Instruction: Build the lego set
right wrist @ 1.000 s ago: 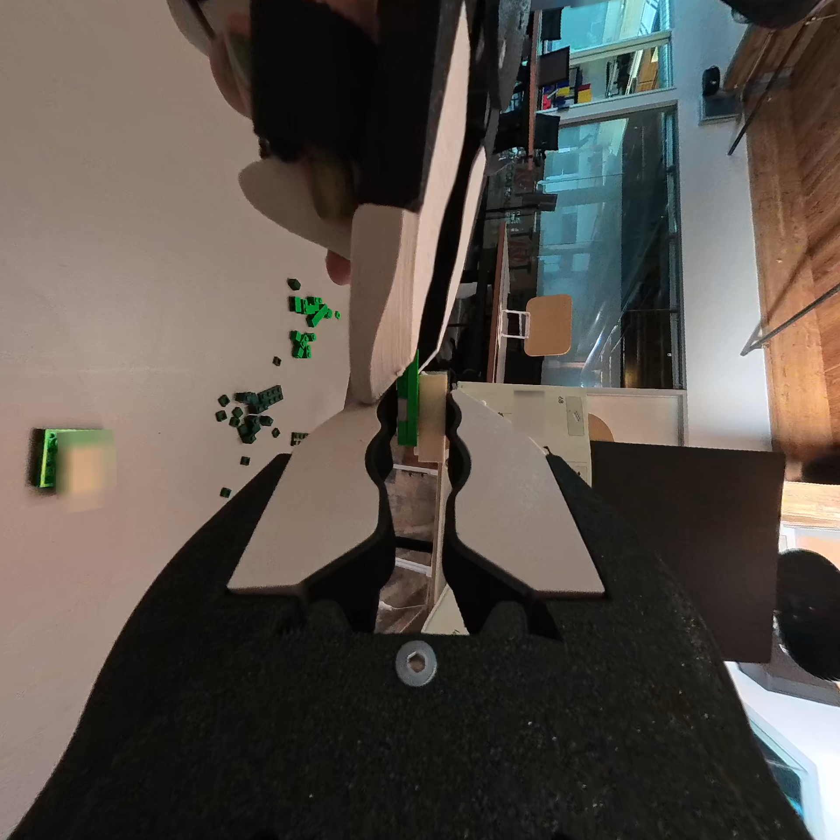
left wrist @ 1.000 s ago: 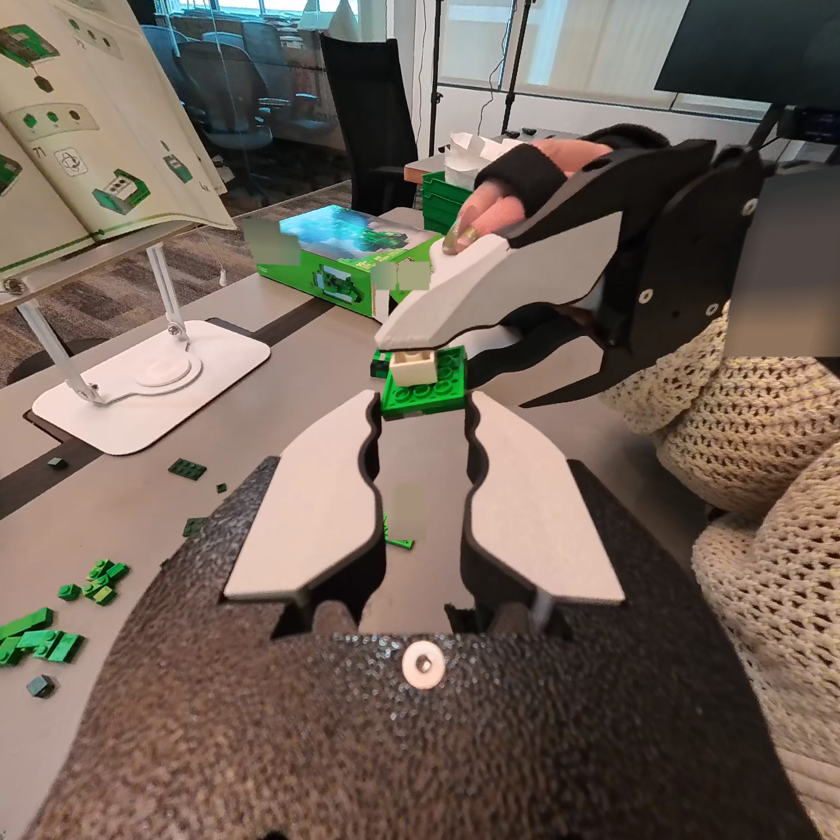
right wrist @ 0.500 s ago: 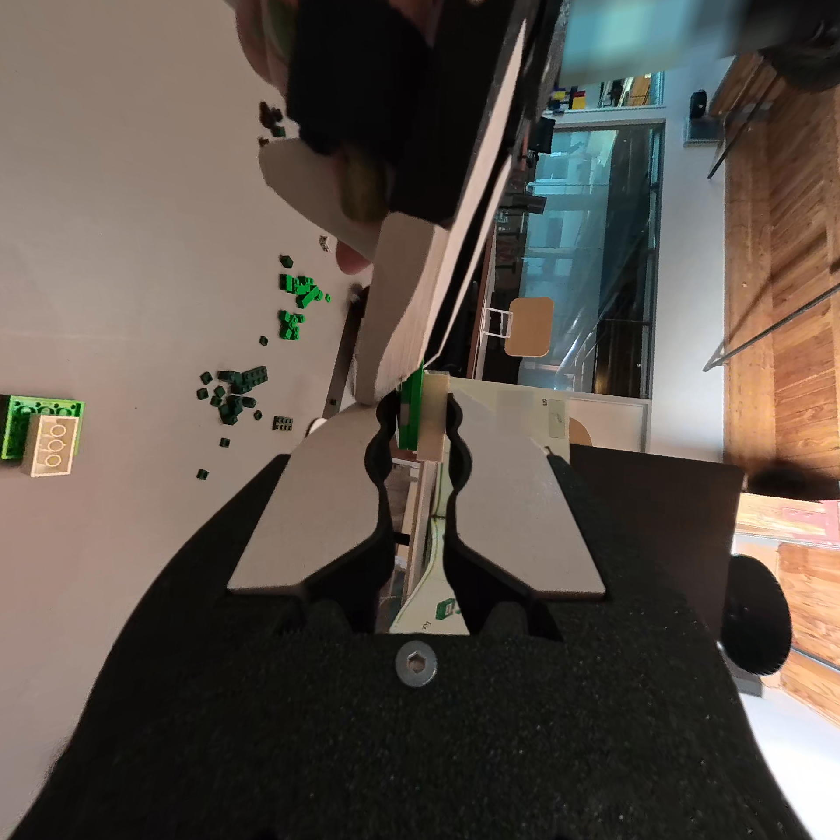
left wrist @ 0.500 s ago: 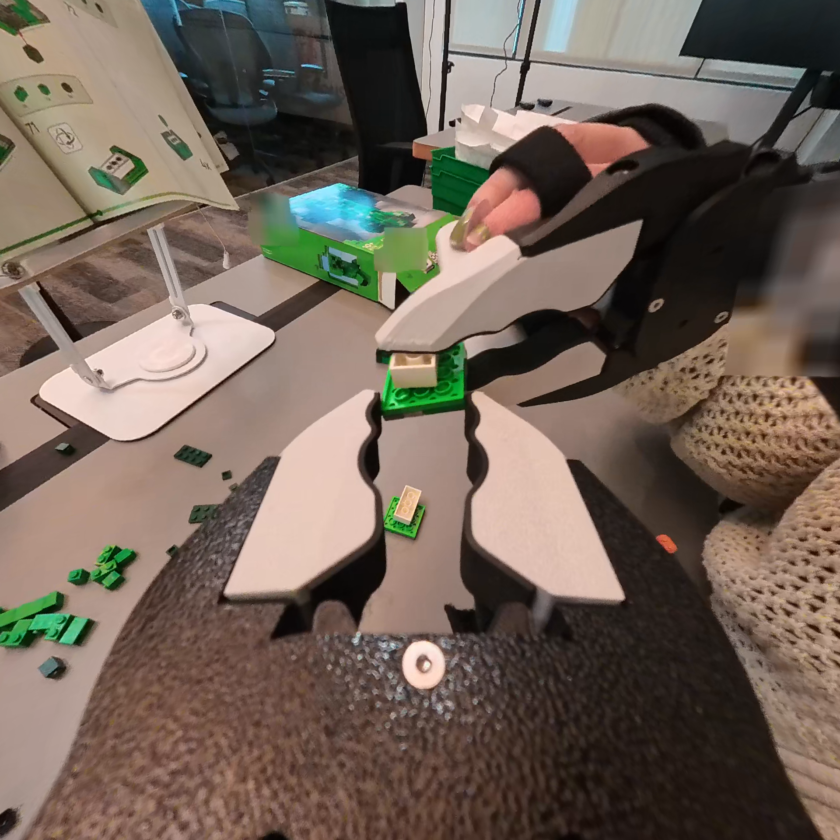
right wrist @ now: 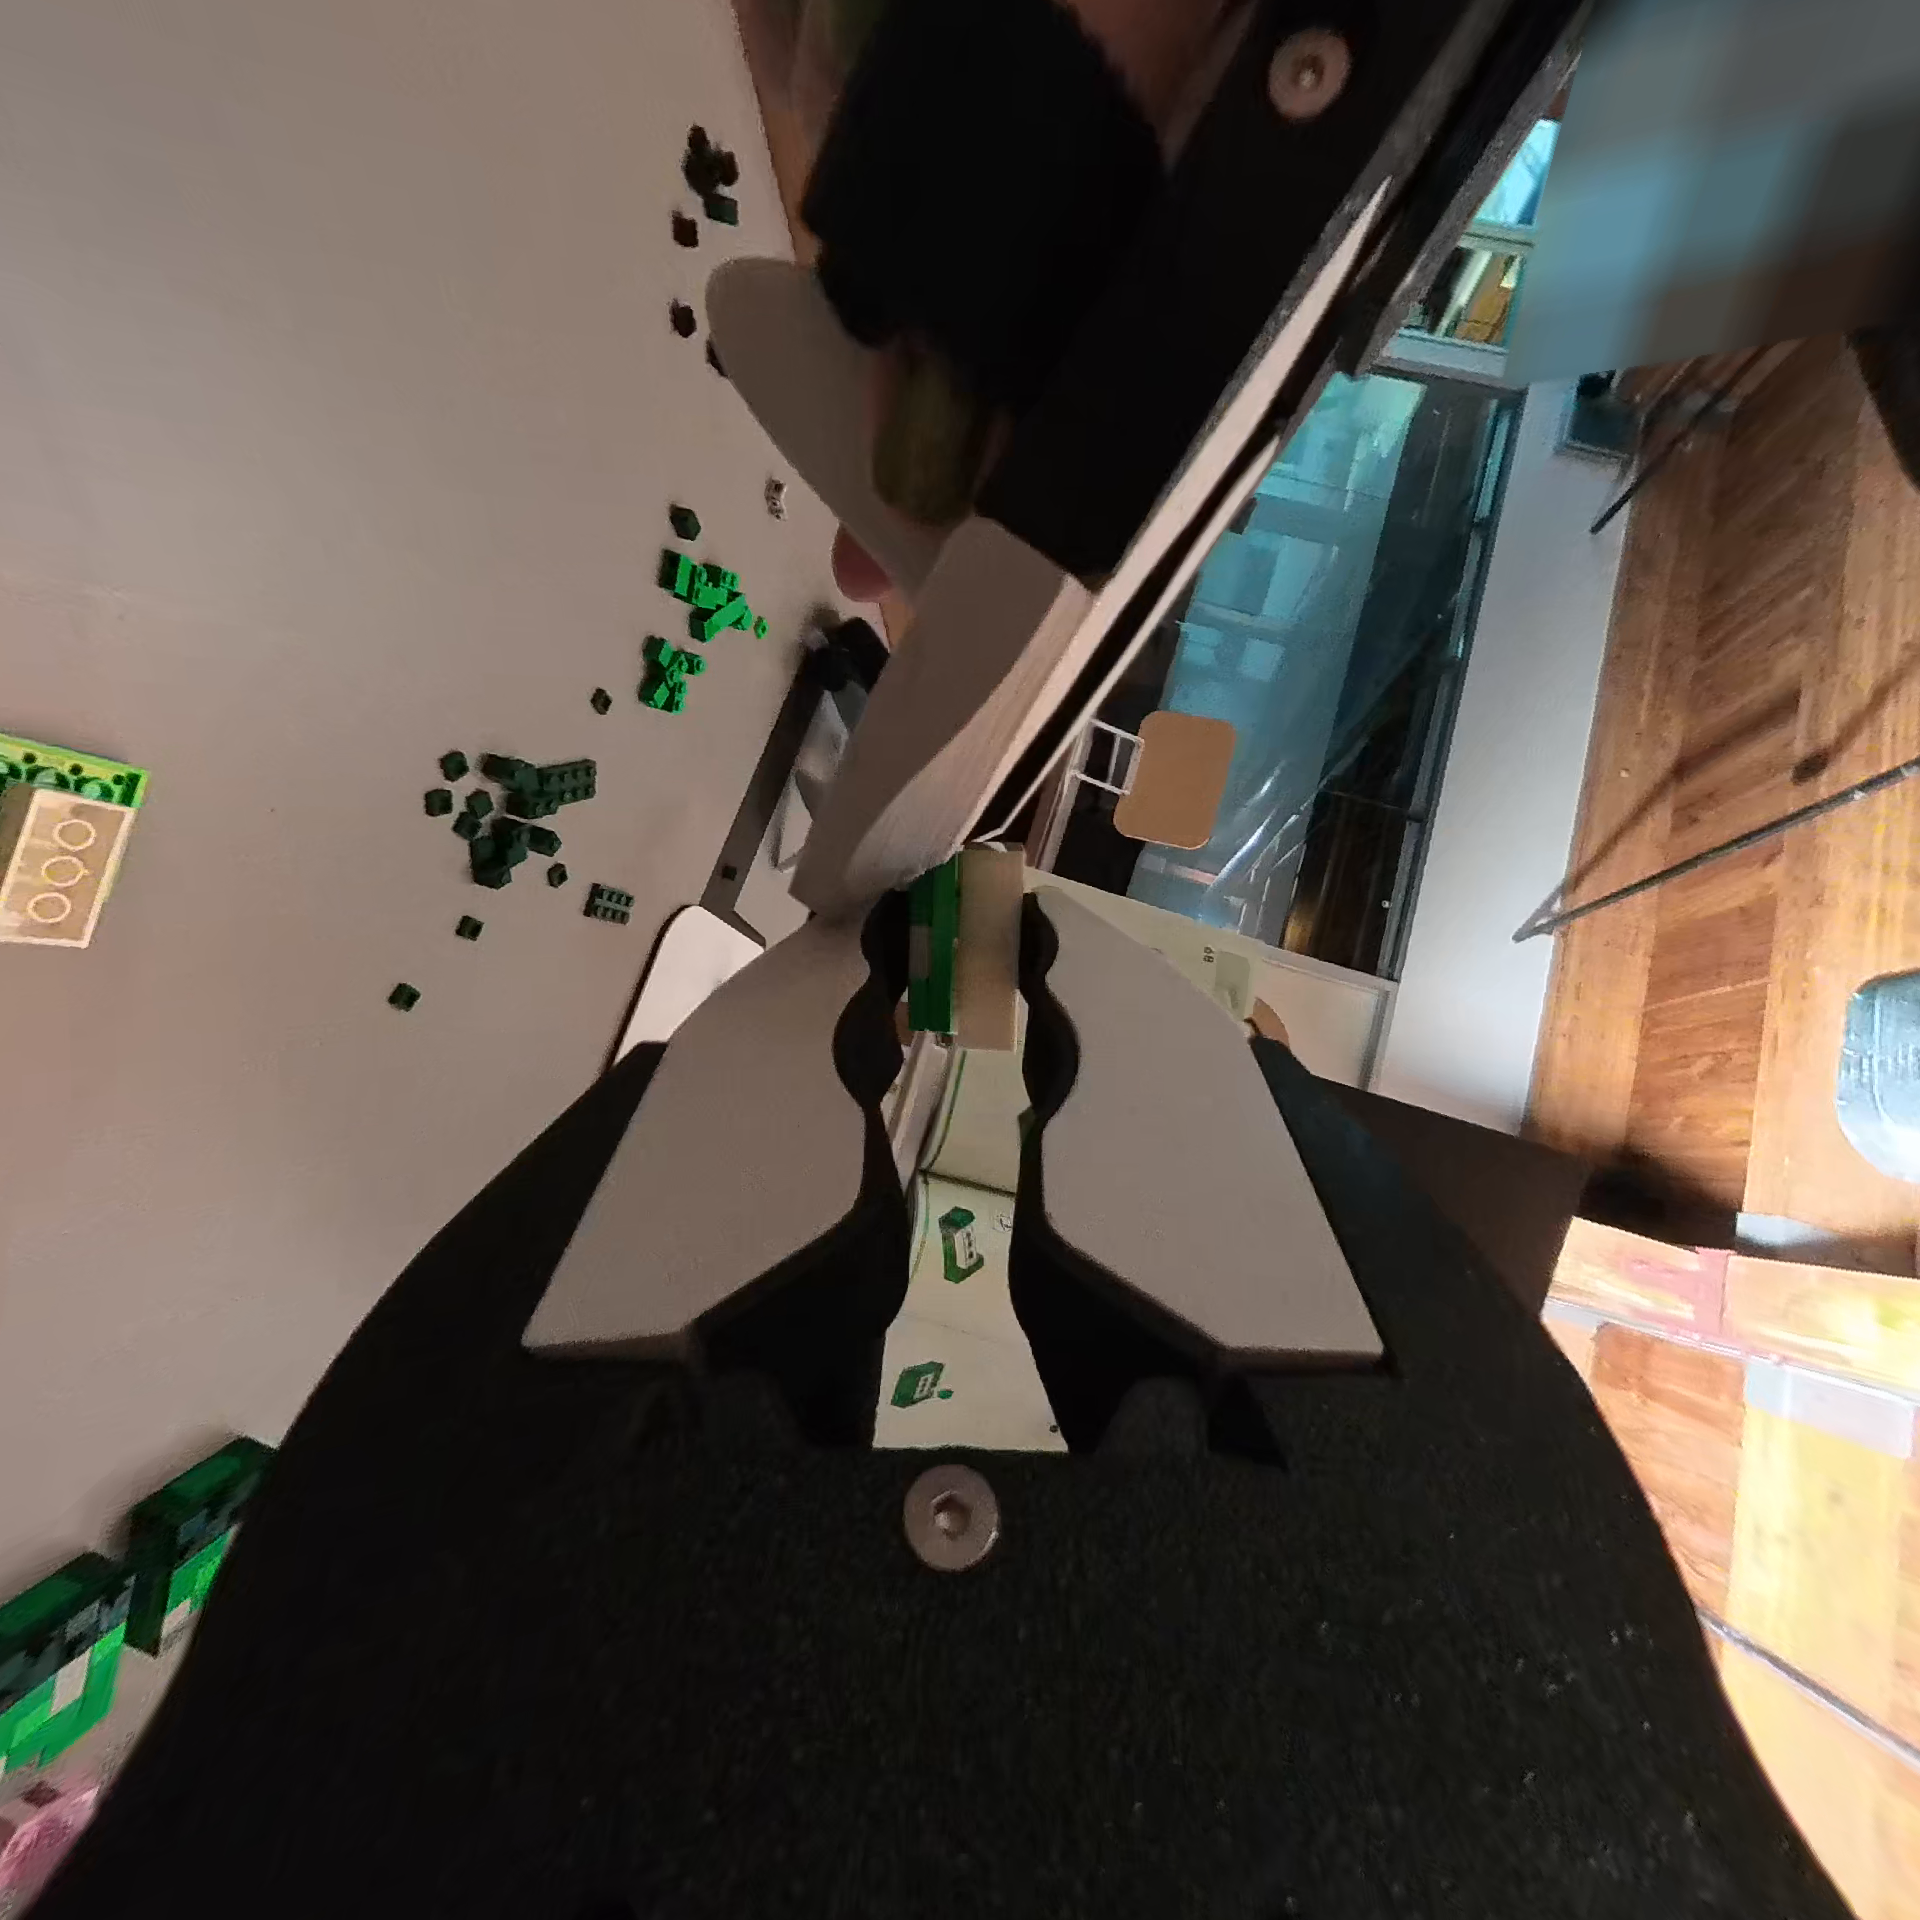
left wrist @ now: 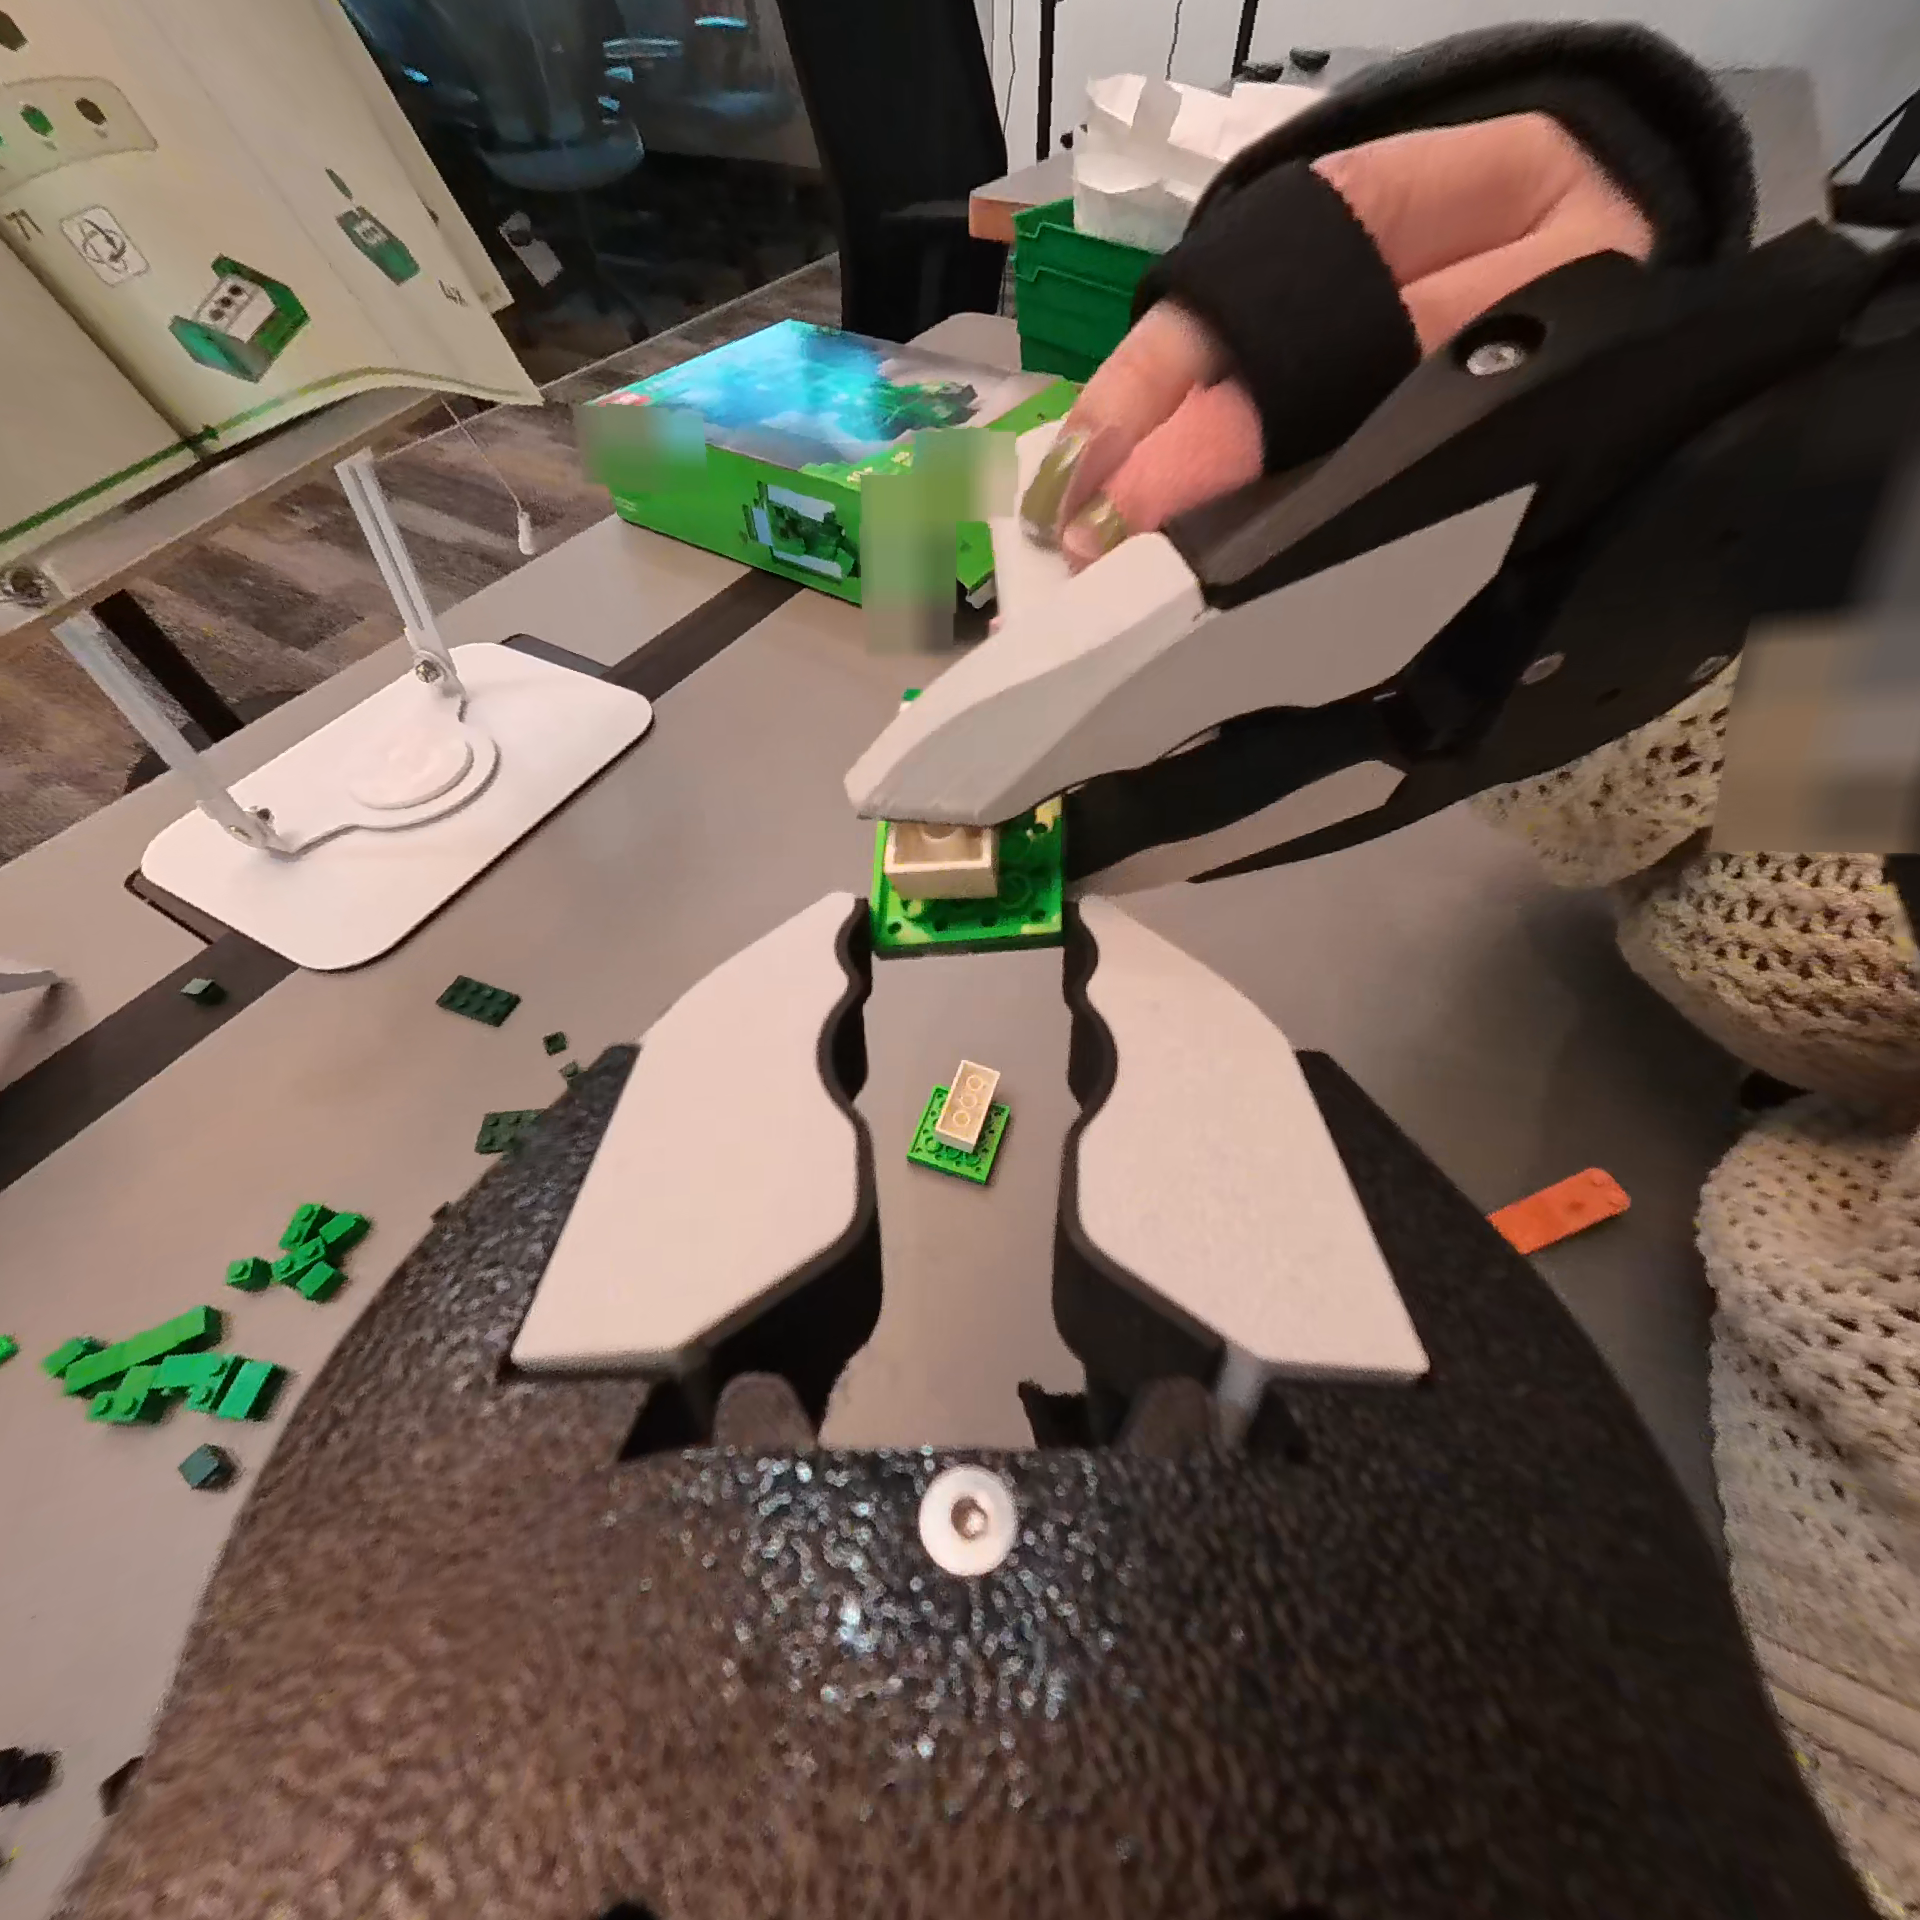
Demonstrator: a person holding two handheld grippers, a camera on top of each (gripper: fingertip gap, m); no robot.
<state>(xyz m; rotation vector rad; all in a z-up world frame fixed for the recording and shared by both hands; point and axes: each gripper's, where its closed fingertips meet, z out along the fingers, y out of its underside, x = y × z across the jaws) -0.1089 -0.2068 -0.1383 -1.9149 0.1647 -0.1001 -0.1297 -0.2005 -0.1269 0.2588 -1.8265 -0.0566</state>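
My left wrist camera looking forward and down over the surface (left wrist: 727, 831), close, my right wrist camera rolled sideways, both sharing the green plate (left wrist: 971, 914) (right wrist: 932, 951).

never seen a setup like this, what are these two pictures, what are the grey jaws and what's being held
No robot here: a person holds a hand-operated gripper in each hand, and each carries a camera looking along its own jaws.

One picture is from the left gripper. Its jaws are shut on the edge of a bright green plate with a cream brick on it. The right gripper, with the person's hand on it, comes in from the right and squeezes brick and plate together.

The other picture is from the right gripper, turned on its side, so the table looks tilted.

On the grey table lie loose green pieces, a second small plate with a cream brick, the set's box and an instruction booklet on a stand.
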